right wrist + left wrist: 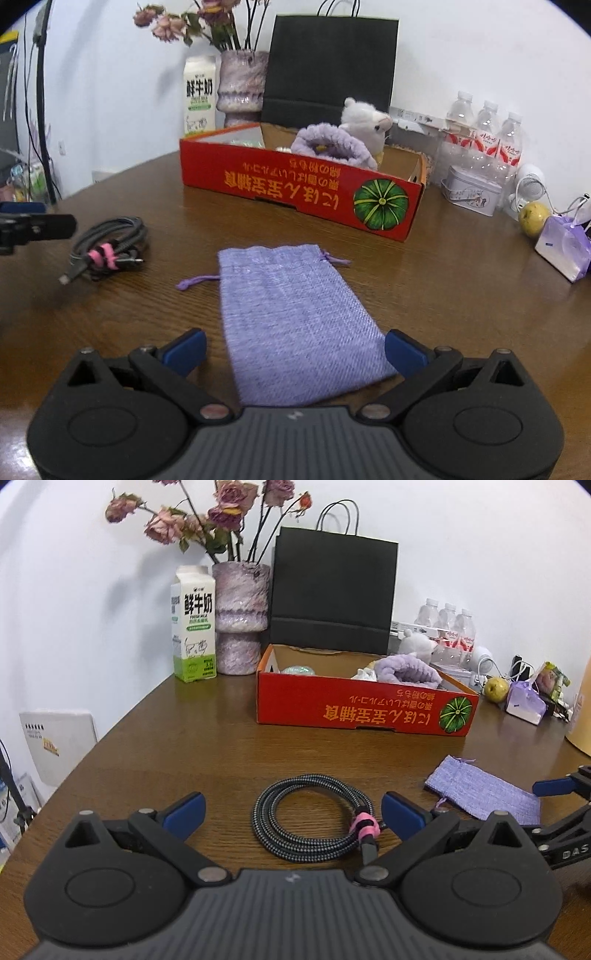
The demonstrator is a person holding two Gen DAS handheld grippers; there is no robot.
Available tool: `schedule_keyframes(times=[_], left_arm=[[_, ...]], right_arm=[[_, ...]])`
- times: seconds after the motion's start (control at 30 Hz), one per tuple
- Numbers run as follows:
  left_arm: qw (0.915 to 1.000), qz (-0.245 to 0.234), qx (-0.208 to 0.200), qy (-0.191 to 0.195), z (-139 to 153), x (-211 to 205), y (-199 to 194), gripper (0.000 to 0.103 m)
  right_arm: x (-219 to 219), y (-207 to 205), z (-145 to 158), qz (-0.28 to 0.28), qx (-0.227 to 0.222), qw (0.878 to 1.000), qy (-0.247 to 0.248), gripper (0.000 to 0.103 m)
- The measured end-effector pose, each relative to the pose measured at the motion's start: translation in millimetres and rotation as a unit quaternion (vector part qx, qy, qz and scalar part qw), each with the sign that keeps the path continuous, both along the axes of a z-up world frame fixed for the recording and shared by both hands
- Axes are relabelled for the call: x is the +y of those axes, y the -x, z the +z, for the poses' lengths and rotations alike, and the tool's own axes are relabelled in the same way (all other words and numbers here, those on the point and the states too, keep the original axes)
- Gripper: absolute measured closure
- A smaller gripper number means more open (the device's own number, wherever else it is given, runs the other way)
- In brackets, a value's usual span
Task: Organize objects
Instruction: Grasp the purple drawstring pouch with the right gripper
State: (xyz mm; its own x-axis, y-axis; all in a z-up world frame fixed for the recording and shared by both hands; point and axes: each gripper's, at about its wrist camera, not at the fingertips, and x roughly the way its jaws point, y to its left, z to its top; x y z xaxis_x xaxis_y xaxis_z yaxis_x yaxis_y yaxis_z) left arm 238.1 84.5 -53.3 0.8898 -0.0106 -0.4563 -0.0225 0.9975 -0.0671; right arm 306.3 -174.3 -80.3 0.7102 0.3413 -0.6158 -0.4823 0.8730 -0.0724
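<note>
A coiled braided cable [310, 816] with a pink tie lies on the brown table, between the blue pads of my open left gripper [293, 812]. It also shows in the right wrist view [109, 247]. A flat purple drawstring pouch [295, 325] lies between the blue pads of my open right gripper [295, 352]; it shows in the left wrist view [484, 794] too. A red cardboard box [362, 709] with a pumpkin print stands behind, holding a purple fluffy item [406, 672] and small things. The box also shows in the right wrist view [299, 192].
A milk carton [194, 624], a vase of dried roses [240, 616] and a black paper bag [332, 590] stand at the back. Water bottles [487, 136], a tin [472, 192], a yellow fruit [533, 218] and a small purple gift bag [565, 247] crowd the right side.
</note>
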Motion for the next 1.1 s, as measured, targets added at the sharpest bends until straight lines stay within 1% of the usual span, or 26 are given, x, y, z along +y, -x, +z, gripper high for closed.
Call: schedule_keyframes(times=[0.13,0.2,0.37,0.5,0.87,1.1], left_arm=[[1.0000,-0.001,-0.003,0.006,0.9,1.9,1.7,0.000],[1.0000,-0.002,-0.003,0.006,1.1,2.4,1.7,0.000],[1.0000,0.000,-0.003,0.005,1.3,2.5,1.6,0.000],[1.0000,0.004,-0.007,0.005,2.3,2.8,2.2,0.000],[1.0000,0.005,-0.006,0.005,2.1,3.3,1.8,0.000],[1.0000,0.006,-0.004,0.006,1.9,4.4,2.1,0.000]], right_arm=[[1.9,-12.0,-0.2,-0.001,-0.007,1.000,0.012,0.000],[1.7,-17.6,-0.7,0.001,-0.004,1.000,0.010,0.000],[-8.4,-37.2,-3.6,0.003,0.038,0.999,-0.032,0.000],[-9.0,-45.2,-4.7,-0.004,0.037,0.999,-0.030,0.000],[-8.2,-51.4,-4.9,0.003,0.039,0.999,-0.033,0.000],[-5.7,-44.0,-4.1,0.007,0.034,0.999,-0.038,0.009]])
